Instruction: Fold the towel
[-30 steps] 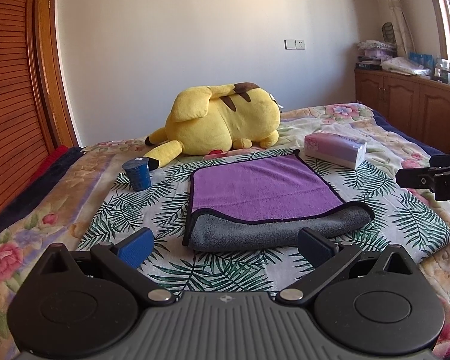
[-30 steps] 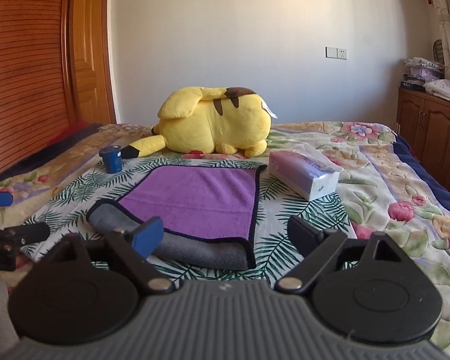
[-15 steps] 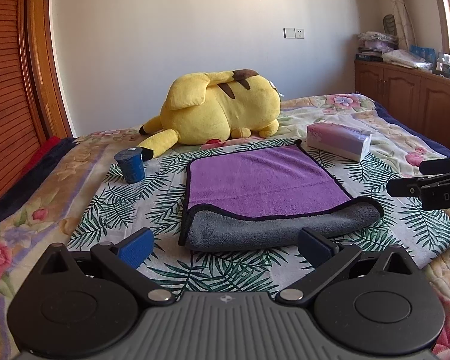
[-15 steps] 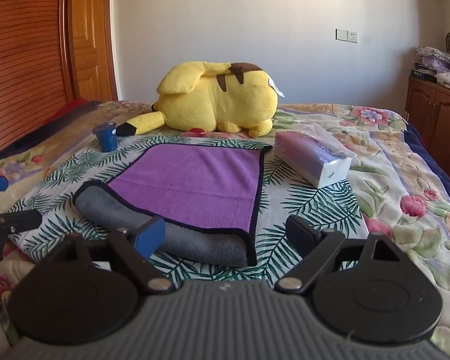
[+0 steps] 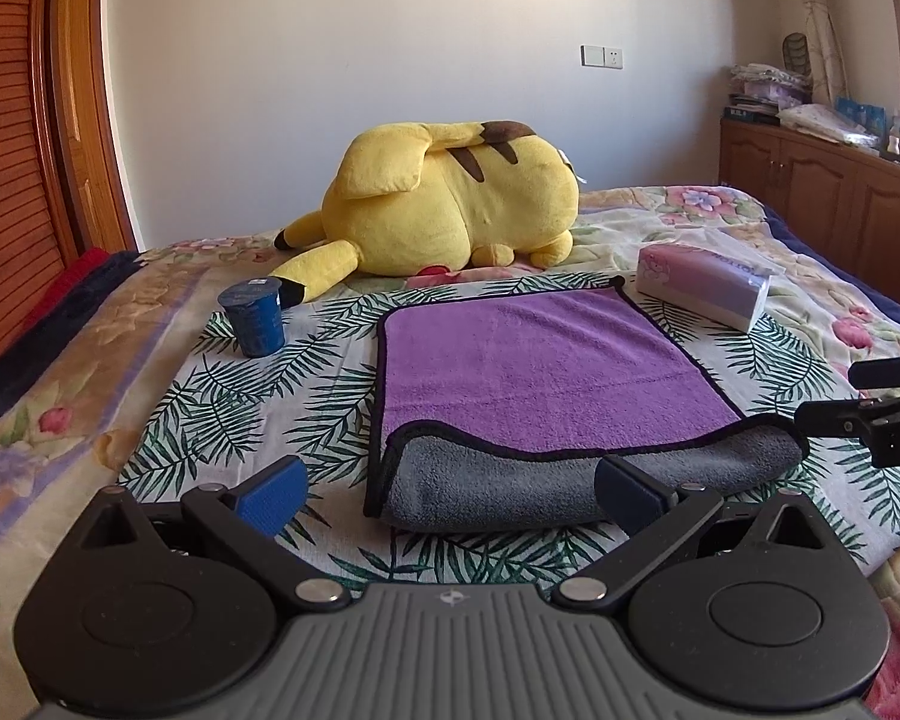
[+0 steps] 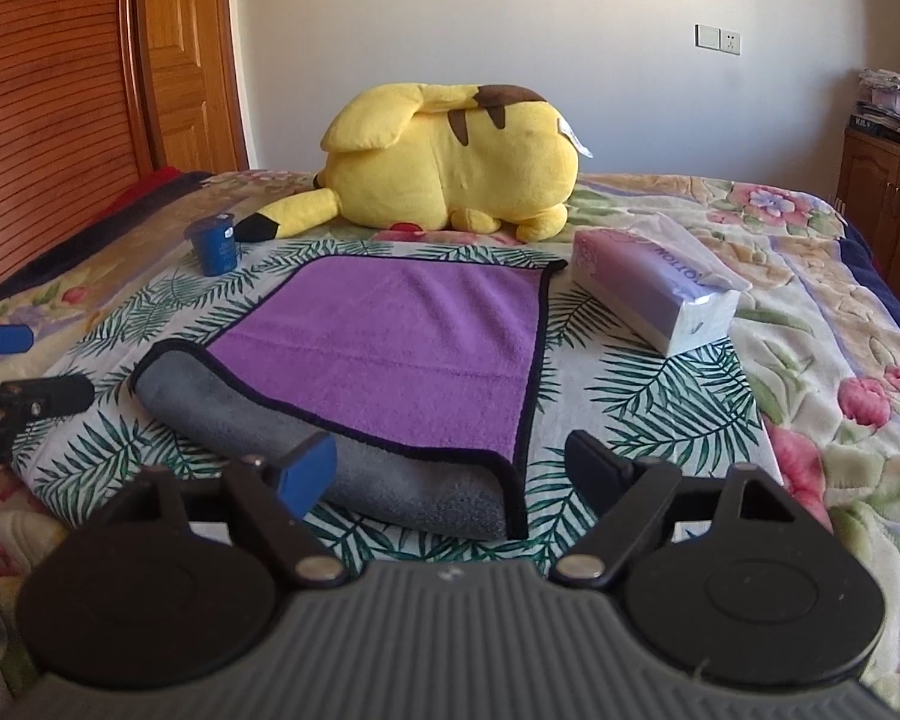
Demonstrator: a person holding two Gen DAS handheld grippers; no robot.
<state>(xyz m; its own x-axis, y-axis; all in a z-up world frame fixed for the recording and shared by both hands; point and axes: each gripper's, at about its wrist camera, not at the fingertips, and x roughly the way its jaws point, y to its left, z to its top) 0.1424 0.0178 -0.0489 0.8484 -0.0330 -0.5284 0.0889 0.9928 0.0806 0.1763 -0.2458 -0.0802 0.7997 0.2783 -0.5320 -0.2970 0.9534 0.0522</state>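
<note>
A purple towel [image 5: 528, 360] with a grey underside and black trim lies on the bed, its near edge rolled up so the grey side [image 5: 570, 480] shows. It also shows in the right wrist view [image 6: 402, 348]. My left gripper [image 5: 450, 495] is open and empty, just short of the towel's near left corner. My right gripper [image 6: 450, 465] is open and empty, just short of the near right corner. Each gripper shows at the edge of the other's view: the right one [image 5: 870, 402], the left one [image 6: 6, 372].
A yellow plush toy [image 5: 450, 204] lies behind the towel. A blue cup [image 5: 255, 315] stands to its left, a tissue pack [image 5: 702, 282] to its right. The bed has a leaf and flower cover [image 5: 222, 420]. Wooden cabinets [image 5: 828, 192] stand at the right.
Both grippers have moved forward and lower toward the towel's near edge. They stay open. The towel has not moved.
</note>
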